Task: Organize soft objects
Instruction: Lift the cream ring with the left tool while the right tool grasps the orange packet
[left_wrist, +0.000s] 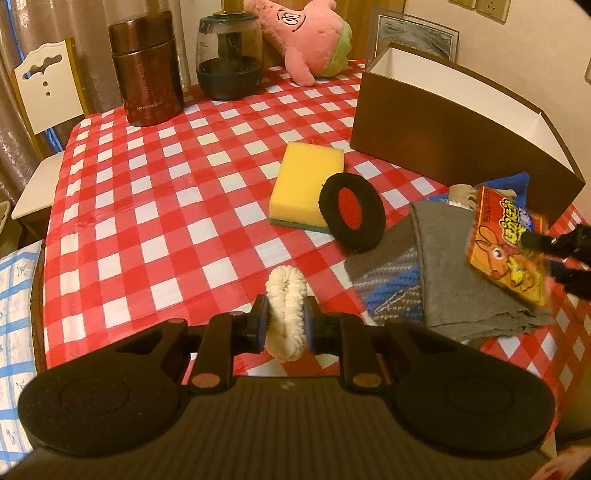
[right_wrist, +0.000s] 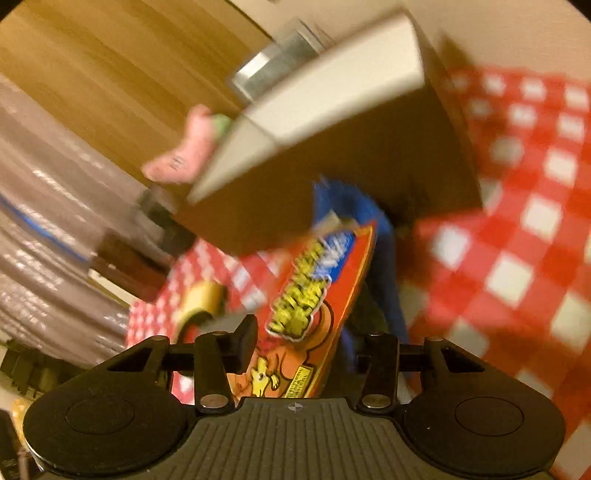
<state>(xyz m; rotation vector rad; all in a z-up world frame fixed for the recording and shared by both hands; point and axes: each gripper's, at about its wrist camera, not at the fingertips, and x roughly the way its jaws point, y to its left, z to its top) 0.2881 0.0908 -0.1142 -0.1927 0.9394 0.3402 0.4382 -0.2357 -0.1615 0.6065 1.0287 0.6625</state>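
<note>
Cream-coloured and fluffy, one scrunchie sits pinched between the pads of the left gripper above the table's near edge. One yellow sponge and one black ear pad touch mid-table. One grey cloth lies beside one brown box at the right edge. The right gripper clamps one orange snack packet, held above the cloth.

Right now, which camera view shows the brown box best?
The left wrist view: the brown box is sharp there, its open white inside visible. The right wrist view shows it blurred, tilted, partly behind the snack packet.
</note>
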